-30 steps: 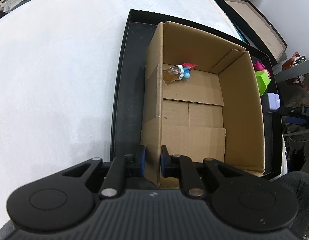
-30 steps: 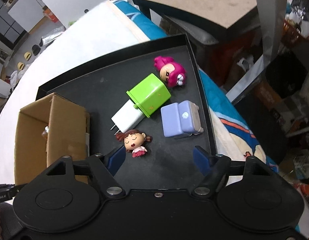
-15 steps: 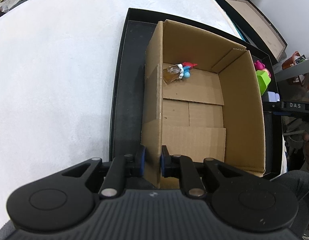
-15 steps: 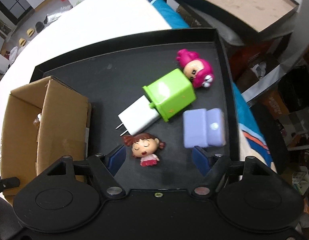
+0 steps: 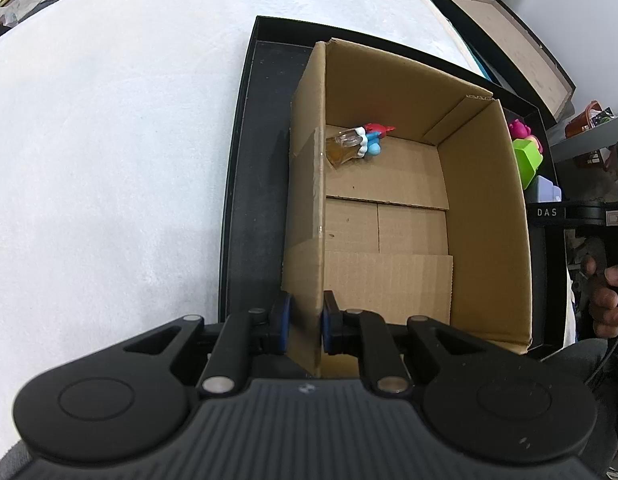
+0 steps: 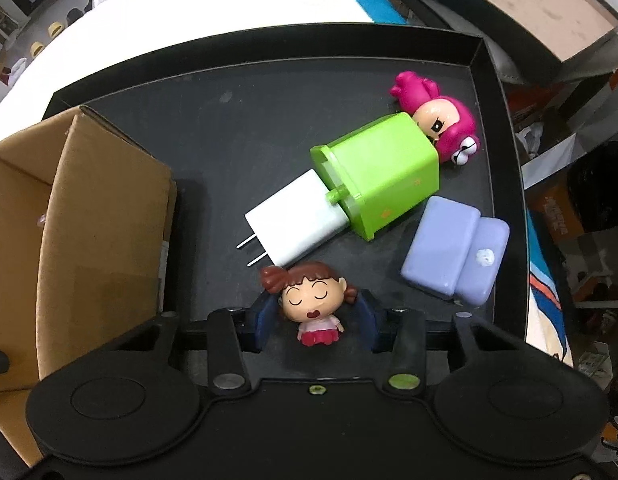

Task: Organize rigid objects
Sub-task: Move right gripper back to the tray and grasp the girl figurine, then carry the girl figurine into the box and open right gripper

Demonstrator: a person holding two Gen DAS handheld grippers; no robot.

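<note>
My left gripper (image 5: pixel 305 326) is shut on the near left wall of an open cardboard box (image 5: pixel 485 216) that stands in a black tray (image 5: pixel 249 168). A small bottle and a red-blue toy (image 5: pixel 359 142) lie in the box's far corner. In the right wrist view my right gripper (image 6: pixel 315 320) has its blue pads on both sides of a brown-haired girl figurine (image 6: pixel 311 304) lying on the tray (image 6: pixel 269 100). Beyond it lie a white charger (image 6: pixel 295 218), a green box (image 6: pixel 379 174), a pink figurine (image 6: pixel 439 122) and a lilac toy sofa (image 6: pixel 455 254).
The tray sits on a white cloth-covered table (image 5: pixel 109 140). The cardboard box (image 6: pixel 97 216) stands left of the loose toys. Another black tray with a brown base (image 6: pixel 529 4) sits beyond the table's right edge, above floor clutter.
My right gripper has moved forward over the girl figurine and narrowed from wide open until its pads flank the figurine's head. My left gripper has kept its hold on the box wall.
</note>
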